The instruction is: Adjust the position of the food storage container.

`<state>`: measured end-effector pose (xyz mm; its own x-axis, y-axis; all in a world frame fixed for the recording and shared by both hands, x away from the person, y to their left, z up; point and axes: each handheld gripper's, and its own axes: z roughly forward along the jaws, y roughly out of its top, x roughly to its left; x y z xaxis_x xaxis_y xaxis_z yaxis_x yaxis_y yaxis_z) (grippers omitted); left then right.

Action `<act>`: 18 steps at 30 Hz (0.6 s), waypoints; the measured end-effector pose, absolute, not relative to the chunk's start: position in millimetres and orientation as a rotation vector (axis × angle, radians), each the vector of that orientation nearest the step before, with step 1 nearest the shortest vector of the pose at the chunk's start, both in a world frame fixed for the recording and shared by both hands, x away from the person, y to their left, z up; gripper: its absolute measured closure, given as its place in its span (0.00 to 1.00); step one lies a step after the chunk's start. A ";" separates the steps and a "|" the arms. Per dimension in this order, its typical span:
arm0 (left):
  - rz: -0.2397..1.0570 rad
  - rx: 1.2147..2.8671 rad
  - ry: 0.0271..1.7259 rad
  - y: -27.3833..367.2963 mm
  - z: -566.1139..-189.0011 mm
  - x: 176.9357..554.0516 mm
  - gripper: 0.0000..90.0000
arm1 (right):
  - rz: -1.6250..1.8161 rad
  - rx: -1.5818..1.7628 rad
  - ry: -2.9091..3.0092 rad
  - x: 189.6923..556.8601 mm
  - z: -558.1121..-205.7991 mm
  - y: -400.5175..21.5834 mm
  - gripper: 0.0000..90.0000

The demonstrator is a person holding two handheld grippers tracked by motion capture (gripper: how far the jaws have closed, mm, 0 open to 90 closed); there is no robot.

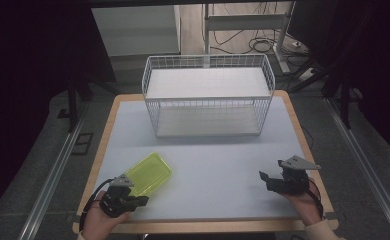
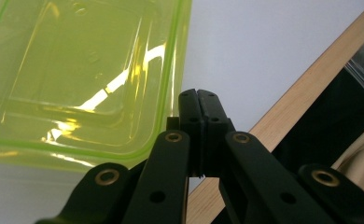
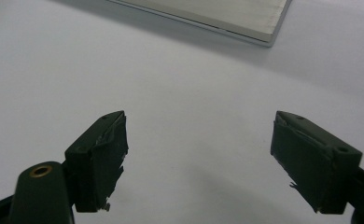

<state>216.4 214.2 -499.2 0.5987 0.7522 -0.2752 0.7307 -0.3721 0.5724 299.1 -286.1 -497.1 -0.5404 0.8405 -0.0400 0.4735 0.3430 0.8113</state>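
High view puts the yellow-green lid [image 1: 149, 173] at the lower left of the frame, lying flat on the tabletop [image 1: 218, 160], with the white wire basket [image 1: 208, 95] well apart at upper centre. It is a translucent, rounded-corner rectangle of thin plastic with a raised rim and a stepped inner panel, glossy with highlights in the left gripper view [image 2: 84, 77]. I judge it light, somewhat flexible and slick; lying flat, it offers little to bite, so the rim at a corner or long edge looks the best place to take hold. The left hand-held gripper [image 2: 199, 100] has its jaws pressed together on nothing, tips just beside the lid's edge. The right hand-held gripper [image 3: 199, 154] stands wide apart over bare tabletop at lower right.
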 end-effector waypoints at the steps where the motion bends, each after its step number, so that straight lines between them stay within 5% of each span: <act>1: 0.048 2.156 1.175 215.9 -499.1 216.1 1.00 | 1.076 1.148 2.156 299.1 -497.1 -286.1 0.21; 18: 0.207 2.111 1.346 255.2 -503.8 225.2 1.00 | 1.061 1.140 2.170 300.1 -499.7 -283.1 0.21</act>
<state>225.2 255.2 -503.8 0.4684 0.8628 -0.1901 0.7659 -0.2892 0.5743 300.1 -283.1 -499.7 -0.5468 0.8360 -0.0472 0.4760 0.3567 0.8039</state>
